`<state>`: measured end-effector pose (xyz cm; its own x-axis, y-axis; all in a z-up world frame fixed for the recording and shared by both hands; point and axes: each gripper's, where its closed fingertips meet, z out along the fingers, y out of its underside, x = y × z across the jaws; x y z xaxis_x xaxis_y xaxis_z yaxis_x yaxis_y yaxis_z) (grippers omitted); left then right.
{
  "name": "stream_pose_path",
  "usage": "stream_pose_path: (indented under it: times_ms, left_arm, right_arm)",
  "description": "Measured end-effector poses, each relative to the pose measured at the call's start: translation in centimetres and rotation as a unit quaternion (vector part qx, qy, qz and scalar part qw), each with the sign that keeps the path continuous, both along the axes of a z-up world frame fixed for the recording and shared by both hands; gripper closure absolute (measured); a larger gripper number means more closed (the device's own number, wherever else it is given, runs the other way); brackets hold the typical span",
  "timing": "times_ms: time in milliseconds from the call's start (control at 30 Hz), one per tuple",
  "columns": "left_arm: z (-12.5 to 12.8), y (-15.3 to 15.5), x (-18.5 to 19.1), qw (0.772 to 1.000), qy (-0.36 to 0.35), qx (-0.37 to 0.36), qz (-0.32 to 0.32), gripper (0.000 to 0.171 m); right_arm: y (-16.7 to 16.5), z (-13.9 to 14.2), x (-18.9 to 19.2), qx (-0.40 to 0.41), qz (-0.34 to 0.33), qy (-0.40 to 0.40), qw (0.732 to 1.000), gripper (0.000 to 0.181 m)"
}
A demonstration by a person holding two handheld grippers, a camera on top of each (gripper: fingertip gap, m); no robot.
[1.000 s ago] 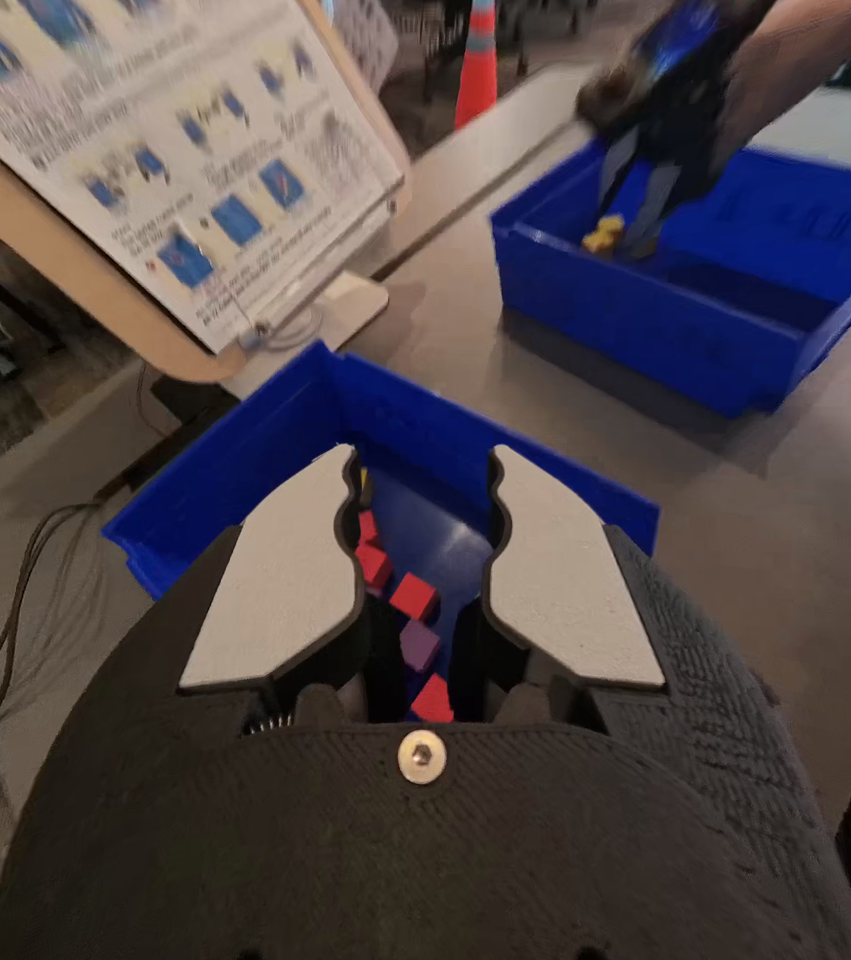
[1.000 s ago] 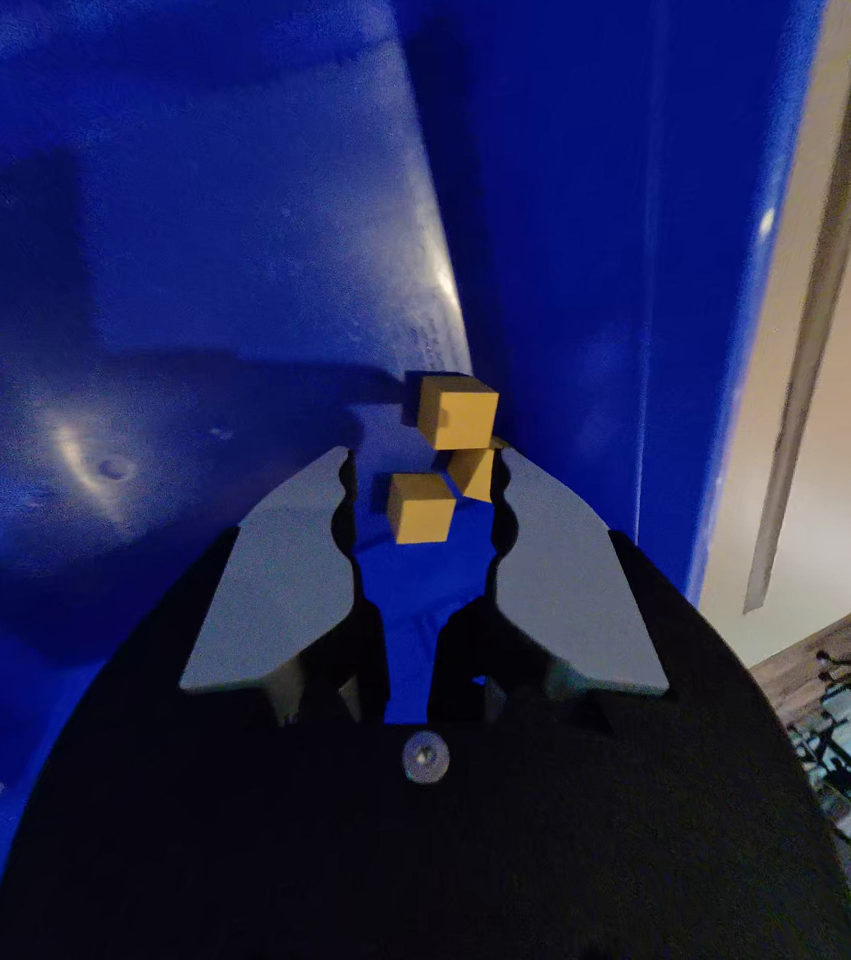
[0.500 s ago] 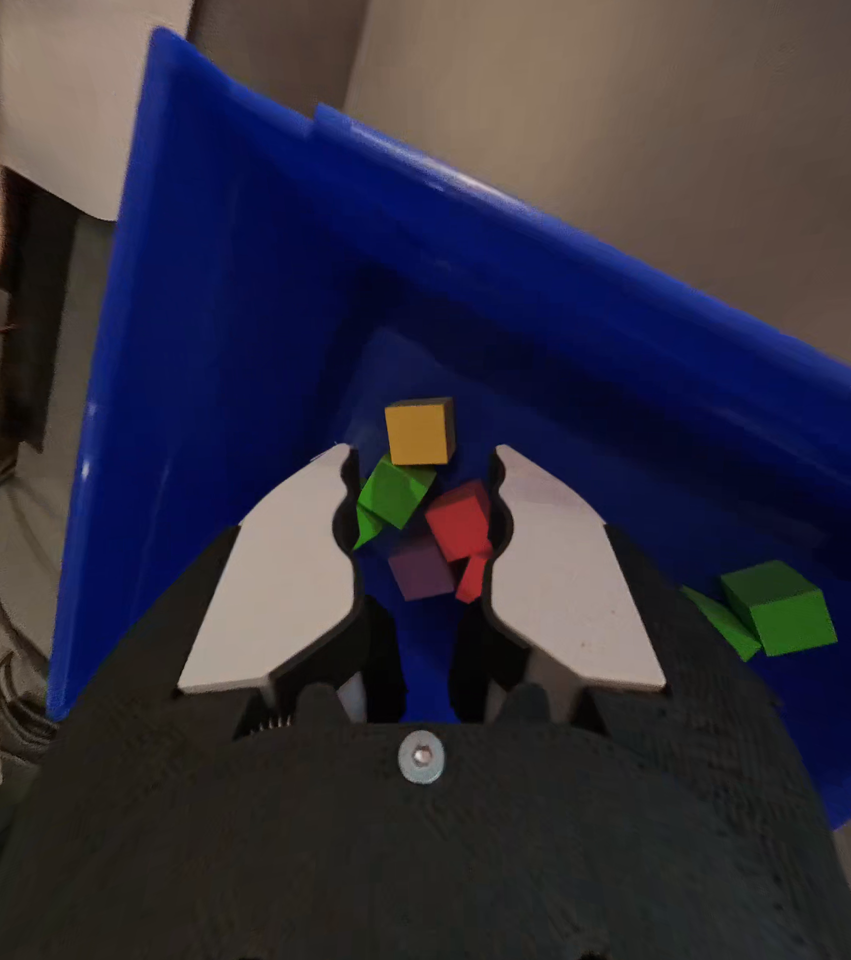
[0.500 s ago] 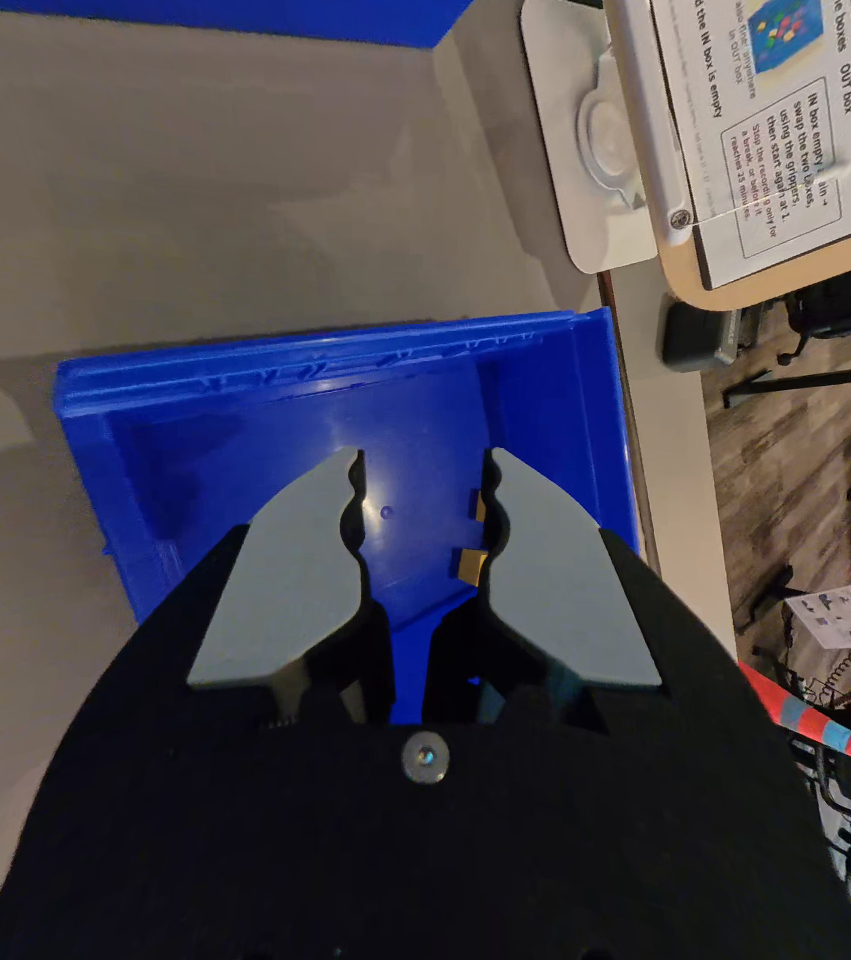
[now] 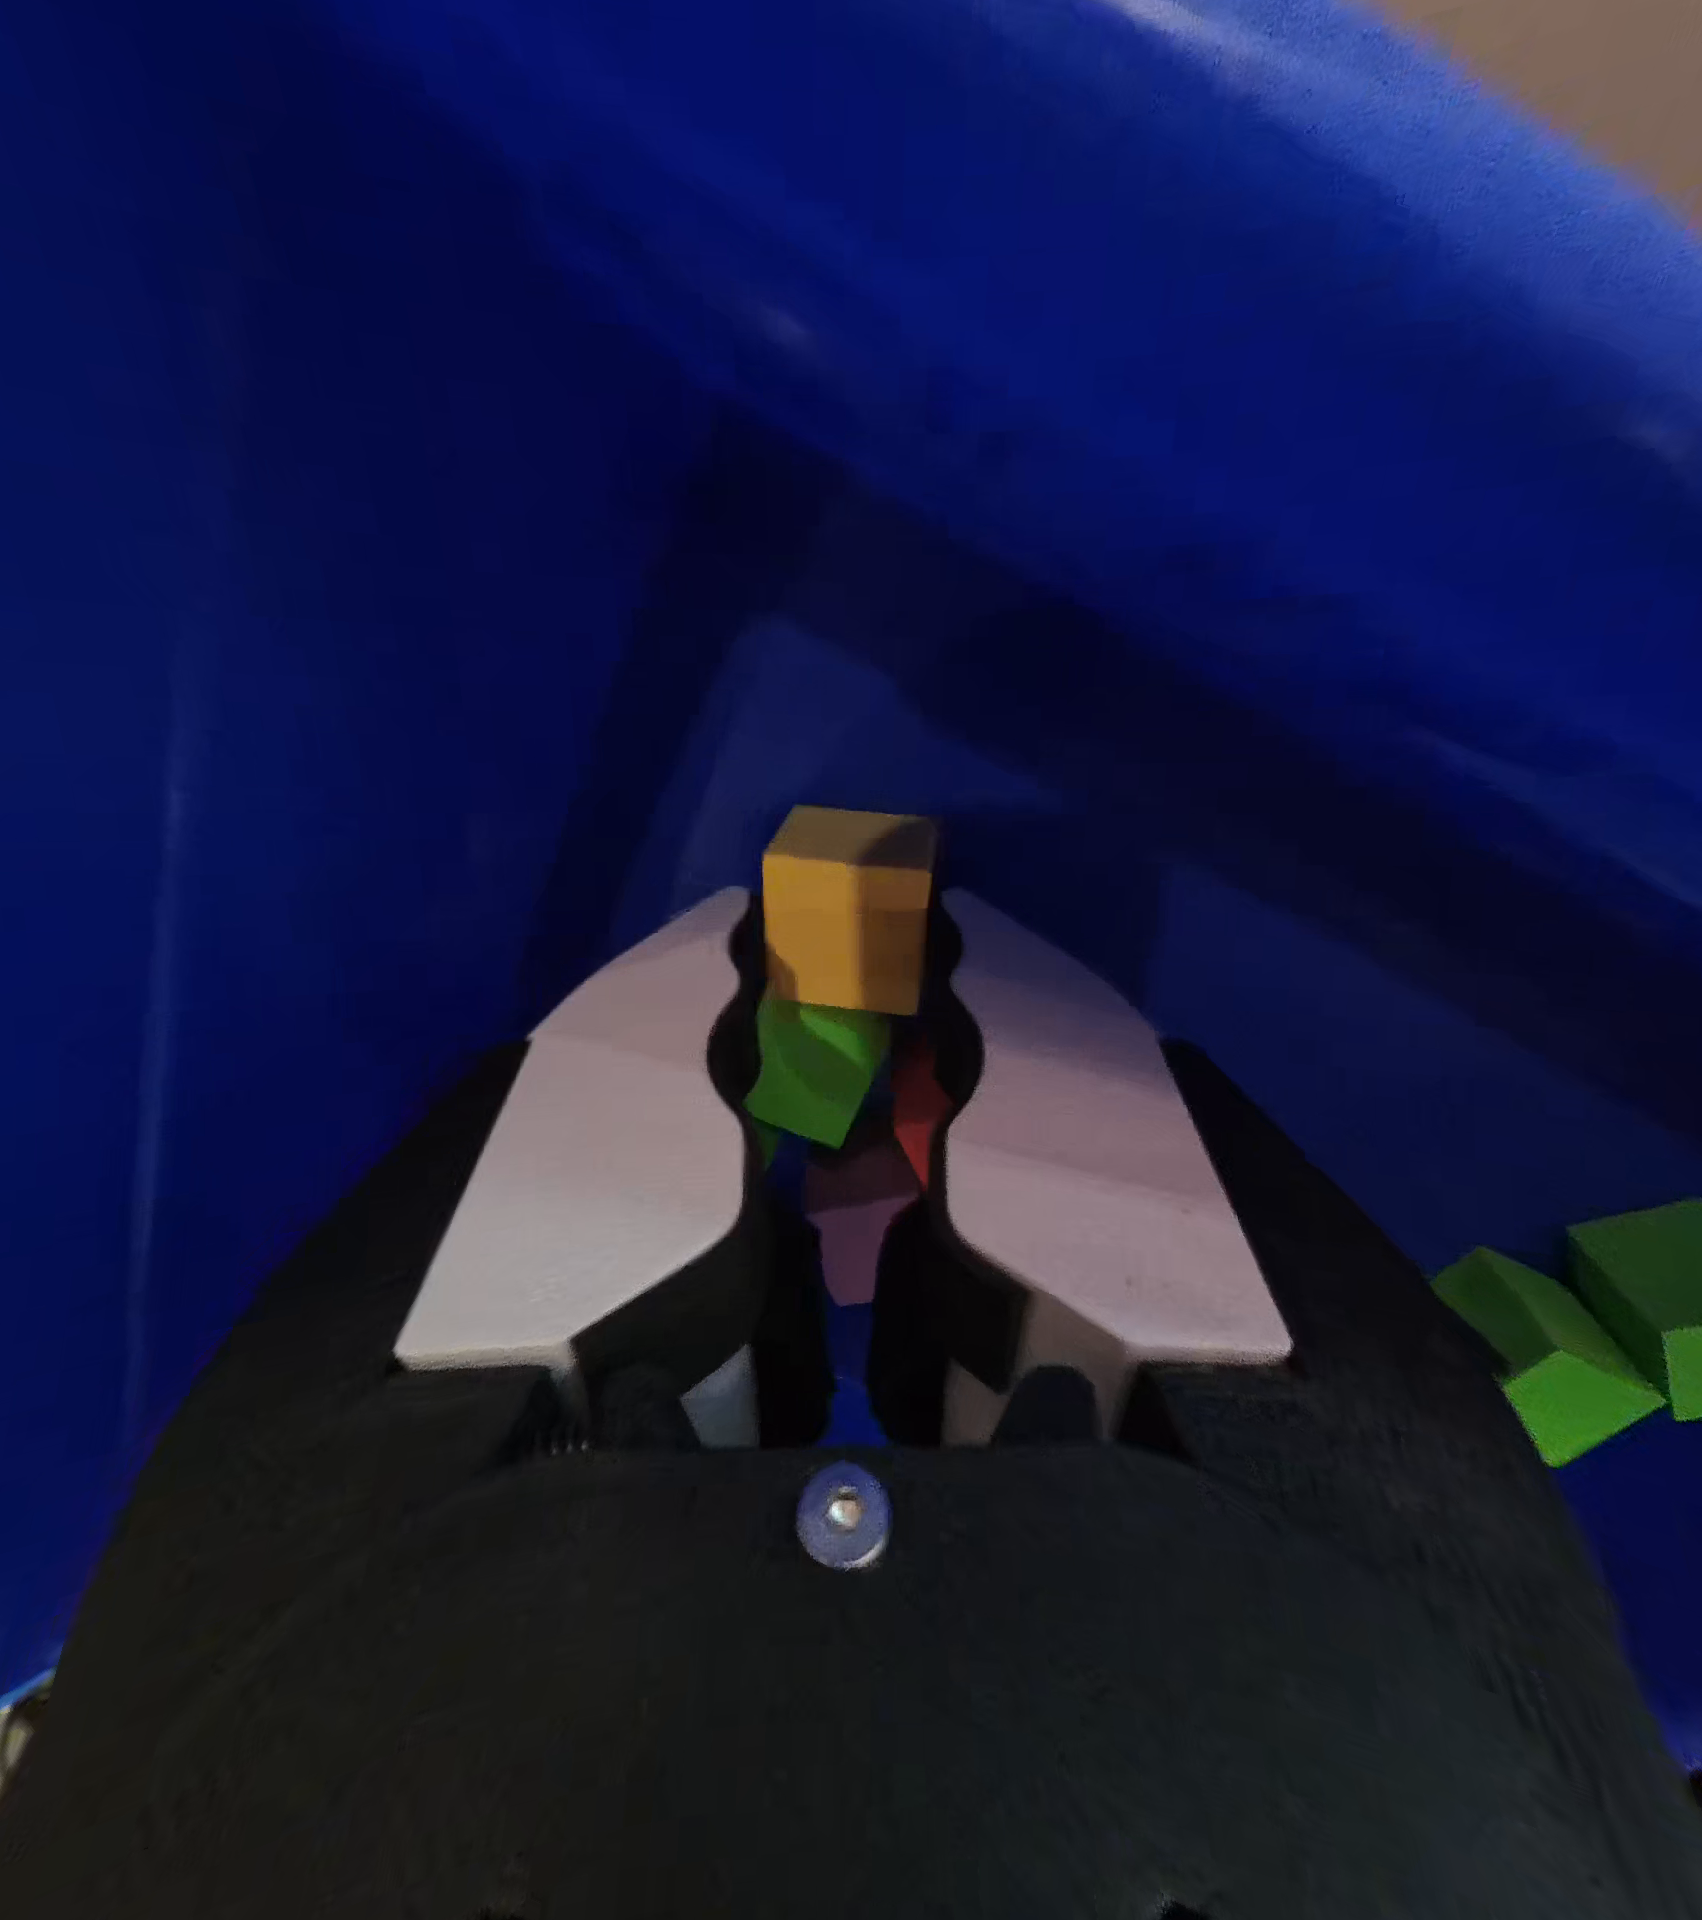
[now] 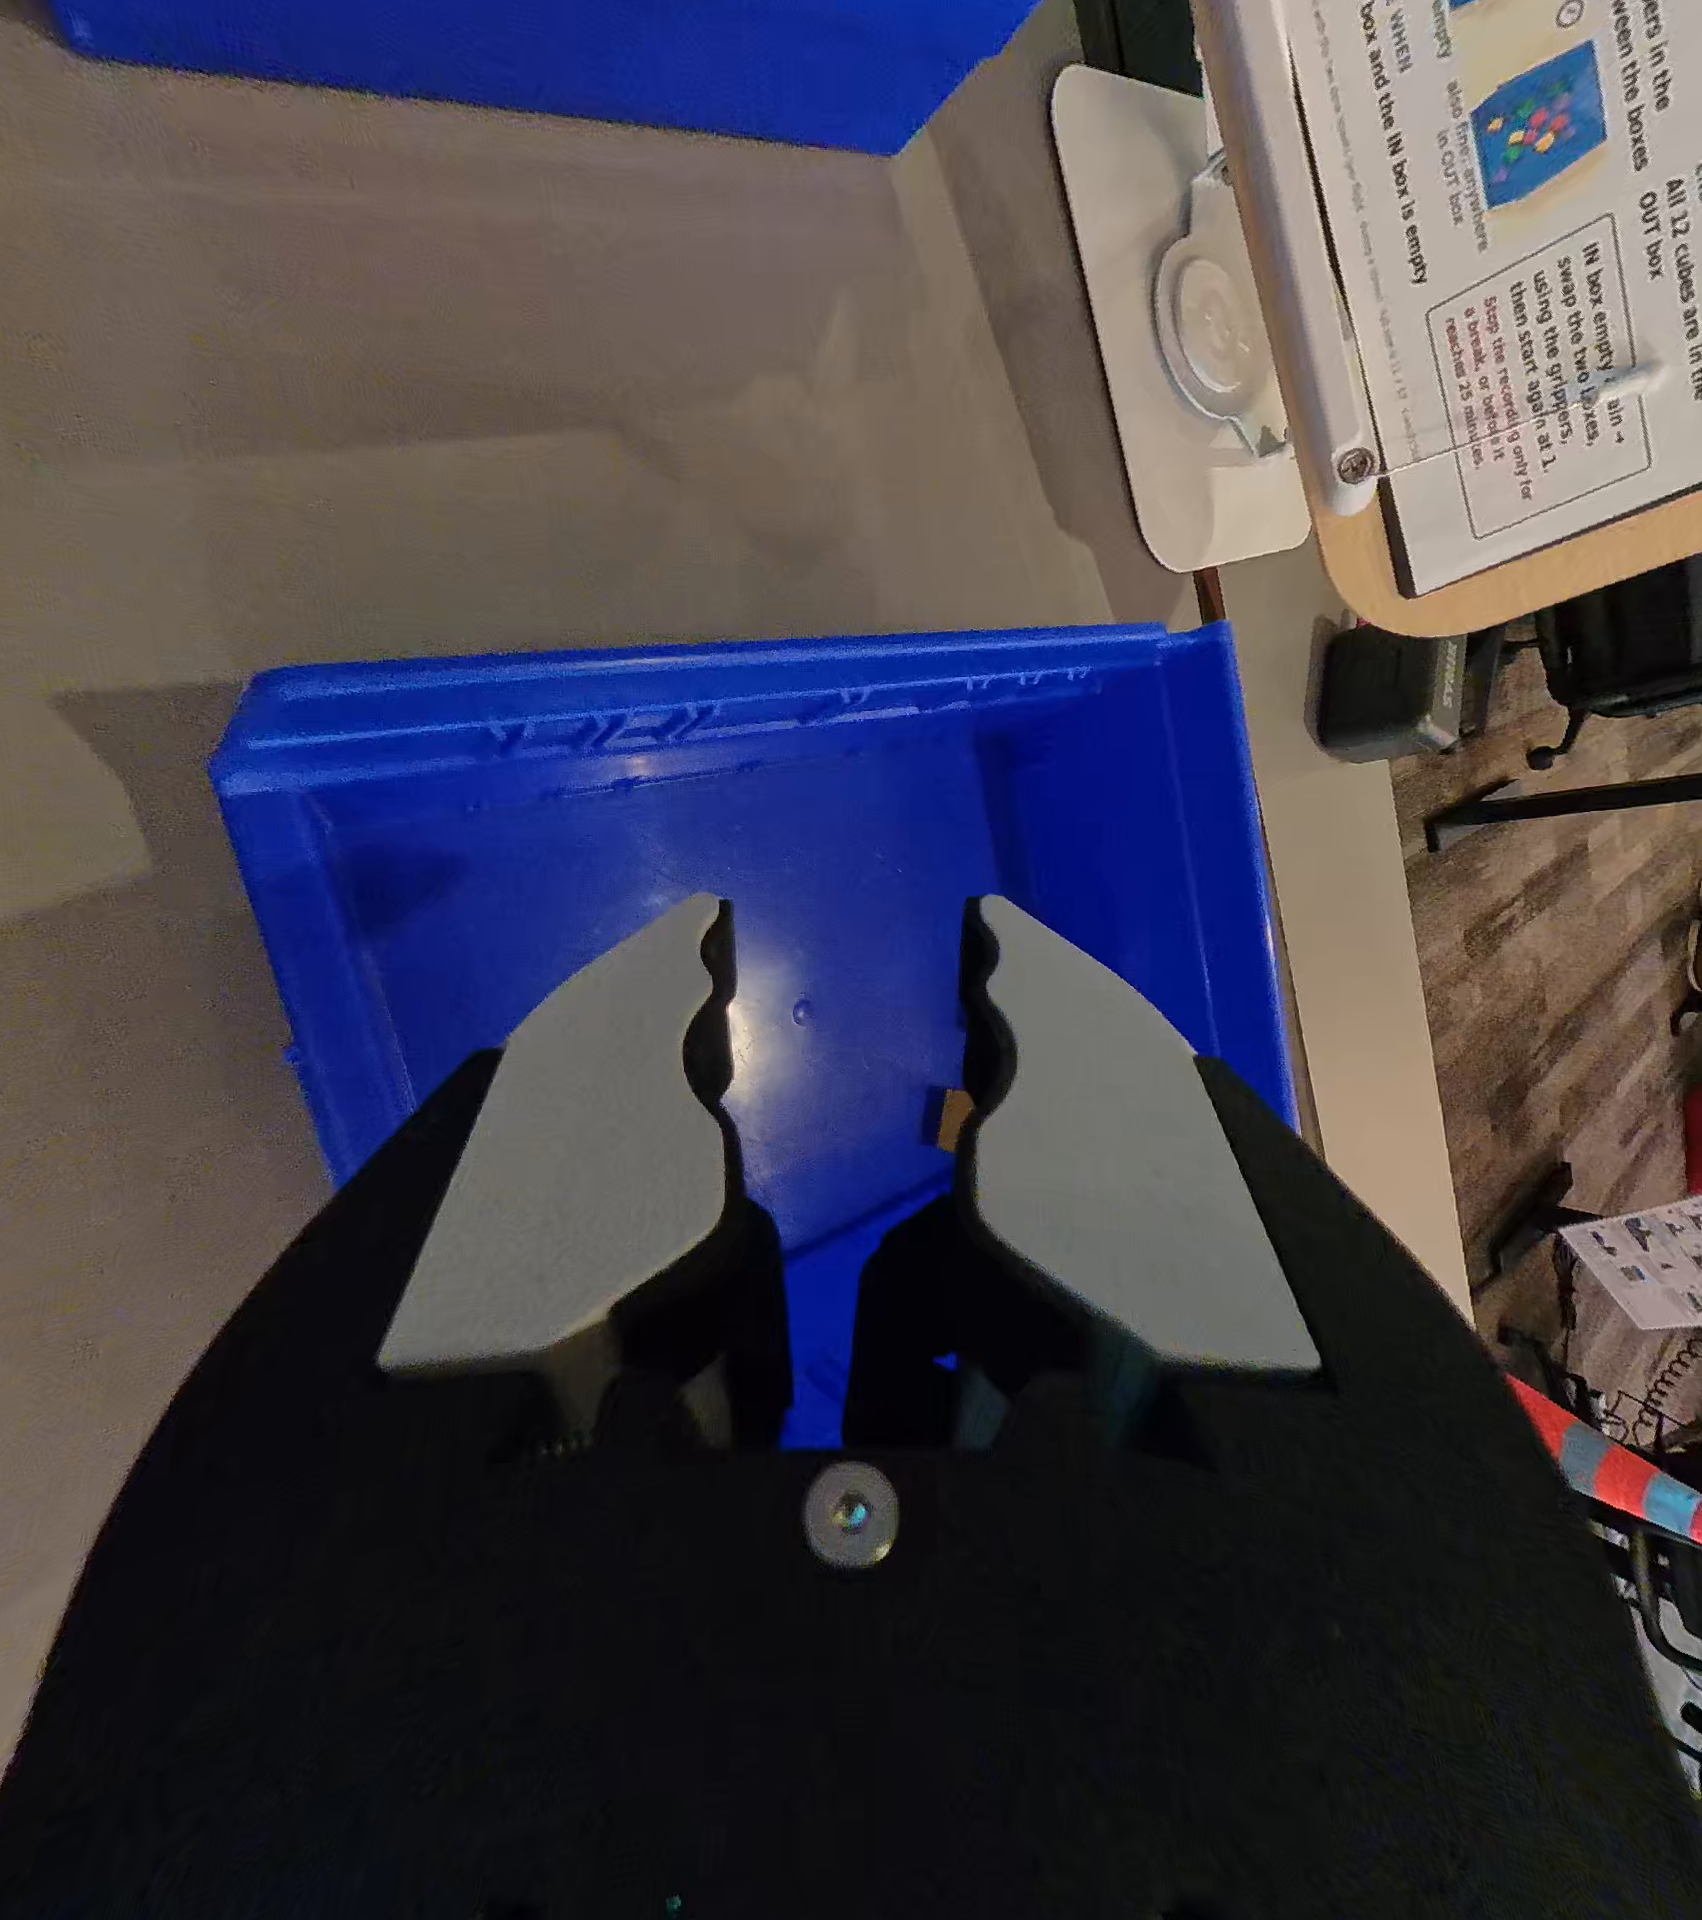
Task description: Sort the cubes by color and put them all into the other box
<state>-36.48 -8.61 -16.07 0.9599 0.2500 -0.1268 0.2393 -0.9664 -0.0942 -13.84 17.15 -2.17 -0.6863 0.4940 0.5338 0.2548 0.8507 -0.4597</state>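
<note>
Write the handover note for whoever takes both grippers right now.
Left gripper: deep in a blue bin, jaws shut on a yellow cube at the fingertips.
Behind that cube, between the fingers: a green cube, a red cube and a purple cube. Another green piece lies off to the right.
Right gripper: jaws open and empty, held above a second blue bin on the table.
That bin shows one yellowish cube, mostly hidden behind the right finger.
</note>
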Motion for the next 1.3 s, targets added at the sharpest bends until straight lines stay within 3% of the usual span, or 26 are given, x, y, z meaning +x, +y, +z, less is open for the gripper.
stream_pose_path:
  times_ms: [133,200,267,333,400,467,600,700,833,967,1033,1200,1300]
  left_arm:
    - [0.4,0.1,0.2,0.999,-0.015,0.027,0.020,0.143]
    - [2.0,0.8,0.8,0.995,-0.034,0.091,0.037,0.142]
    - [5.1,2.0,2.8,0.976,-0.087,0.196,0.045,0.142]
    - [9.8,3.7,6.3,0.924,-0.182,0.334,0.034,0.143]
    - [15.4,4.7,10.7,0.832,-0.304,0.464,0.004,0.143]
    - [19.6,4.5,14.6,0.747,-0.400,0.531,-0.027,0.143]
    - [22.7,4.0,20.3,0.672,-0.476,0.562,-0.075,0.143]
    - [23.6,4.2,23.0,0.653,-0.486,0.572,-0.097,0.143]
    - [23.9,4.6,25.0,0.648,-0.487,0.574,-0.115,0.143]
    - [24.0,5.0,26.0,0.646,-0.487,0.575,-0.126,0.143]
    - [24.0,5.1,26.3,0.641,-0.492,0.574,-0.130,0.143]
    - [24.3,5.3,26.6,0.622,-0.498,0.590,-0.129,0.142]
    - [25.0,5.2,26.2,0.599,-0.494,0.617,-0.130,0.138]
  right_arm:
    - [-0.6,0.1,0.0,0.003,0.005,0.003,1.000,0.141]
    - [-1.4,0.4,0.1,0.001,0.016,0.011,1.000,0.141]
    - [-2.8,0.8,0.0,-0.013,0.037,0.033,0.999,0.140]
    - [-5.1,1.5,-0.3,-0.037,0.074,0.069,0.994,0.140]
    - [-8.1,2.7,-0.6,-0.068,0.117,0.121,0.983,0.139]
    - [-11.4,4.2,-0.7,-0.098,0.162,0.175,0.966,0.138]
    - [-16.9,7.0,-0.5,-0.138,0.214,0.237,0.938,0.133]
    - [-19.7,8.1,-0.1,-0.161,0.237,0.244,0.927,0.131]
    - [-21.9,9.2,0.5,-0.173,0.250,0.254,0.918,0.132]
    - [-22.7,9.6,0.7,-0.170,0.254,0.259,0.916,0.139]
    - [-22.7,9.7,0.8,-0.160,0.251,0.265,0.917,0.153]
    - [-22.5,10.0,1.0,-0.152,0.252,0.264,0.919,0.153]
    - [-21.9,10.4,1.2,-0.147,0.248,0.268,0.919,0.153]
